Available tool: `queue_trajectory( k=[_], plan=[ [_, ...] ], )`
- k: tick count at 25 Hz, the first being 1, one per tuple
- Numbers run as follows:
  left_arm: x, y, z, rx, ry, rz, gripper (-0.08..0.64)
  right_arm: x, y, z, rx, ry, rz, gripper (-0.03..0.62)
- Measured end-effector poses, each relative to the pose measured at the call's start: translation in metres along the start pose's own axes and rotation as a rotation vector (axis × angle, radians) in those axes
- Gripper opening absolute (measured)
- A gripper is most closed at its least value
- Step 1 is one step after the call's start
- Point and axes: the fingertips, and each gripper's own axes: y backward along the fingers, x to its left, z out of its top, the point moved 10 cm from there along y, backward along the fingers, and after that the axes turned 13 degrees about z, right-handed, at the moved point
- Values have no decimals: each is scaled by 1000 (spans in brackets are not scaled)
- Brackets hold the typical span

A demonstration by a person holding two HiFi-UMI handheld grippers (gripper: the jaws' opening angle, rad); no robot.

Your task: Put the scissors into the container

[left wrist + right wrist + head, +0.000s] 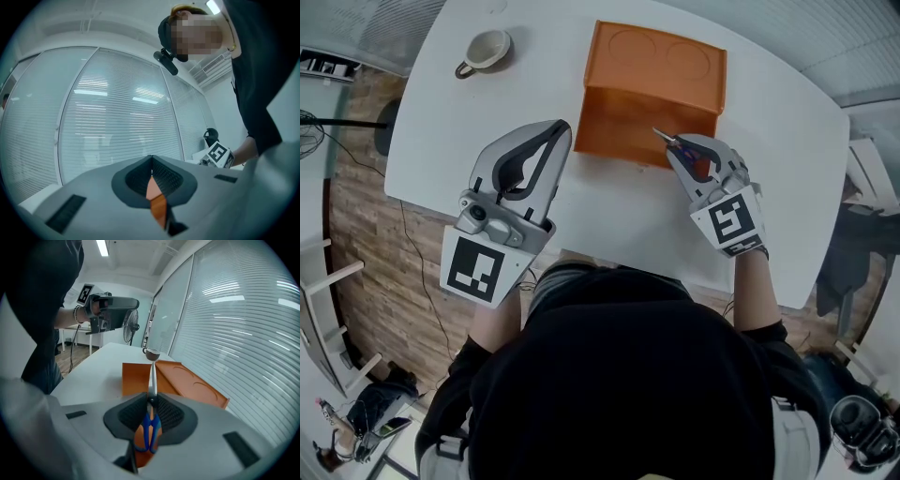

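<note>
Right gripper view, right gripper (151, 404) jaws clamped on blue-handled scissors (152, 376), blades pointing fwd, tip above near edge of orange container (187, 383) on white table (609, 216), left gripper (151, 161) beside container, jaws together, nothing betw. them, mug (487, 49) at far corner.

white table (787, 169), wood floor (366, 234), slatted blinds (117, 126), ceiling strip light (102, 247)

Open container (642, 127) seems clear to enter; mug (487, 49) well apart

Scissors (660, 135) mostly hidden by right tool (674, 150) in head view; only blade tip shows
</note>
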Motion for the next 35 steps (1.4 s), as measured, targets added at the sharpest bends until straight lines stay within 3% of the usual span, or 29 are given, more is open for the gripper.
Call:
queue_trajectory(
  k=[12,35],
  plan=[
    [16,10,-4,-2,14,-9,14,-3,-8,-5,98,1,-16,71],
    [45,32,1,-23,20,-2,14,-12,-46,11,349,-24,52,71]
  ],
)
